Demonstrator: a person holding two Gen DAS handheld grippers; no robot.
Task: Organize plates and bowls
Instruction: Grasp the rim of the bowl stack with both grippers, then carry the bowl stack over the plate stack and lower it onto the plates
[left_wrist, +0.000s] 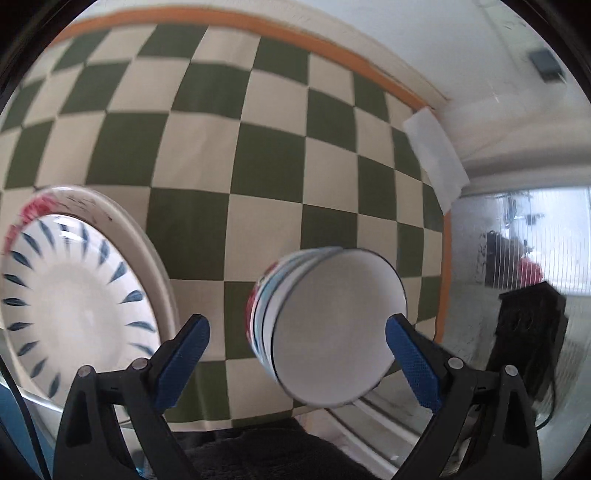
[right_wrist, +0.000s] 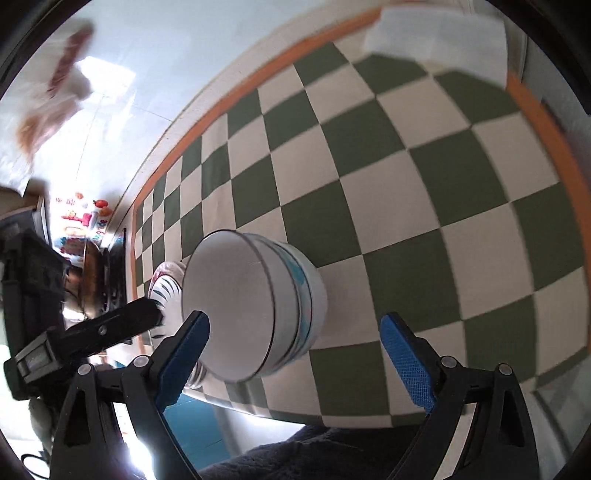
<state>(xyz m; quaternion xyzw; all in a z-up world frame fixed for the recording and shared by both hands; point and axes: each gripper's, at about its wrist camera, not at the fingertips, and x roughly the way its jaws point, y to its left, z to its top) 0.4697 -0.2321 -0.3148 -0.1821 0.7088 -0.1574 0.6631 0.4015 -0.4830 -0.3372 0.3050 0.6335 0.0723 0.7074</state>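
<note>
A stack of nested bowls (left_wrist: 332, 325) stands on the green and cream checkered cloth (left_wrist: 221, 147), white inside with blue and red patterns on the outer walls. It lies between the open fingers of my left gripper (left_wrist: 297, 354), which is empty. To the left sits a stack of plates (left_wrist: 74, 310), the top one white with blue dashes. In the right wrist view the same bowl stack (right_wrist: 255, 306) is just ahead of my open, empty right gripper (right_wrist: 295, 350), nearer its left finger. The plates (right_wrist: 166, 288) show behind it, partly hidden by the other gripper's black body (right_wrist: 110, 328).
The cloth has an orange border (left_wrist: 443, 277). A white folded paper (left_wrist: 436, 158) lies at the cloth's far right corner. A black box (left_wrist: 528, 332) stands right of the table on a pale floor. The table's near edge (right_wrist: 240, 406) drops to a blue floor.
</note>
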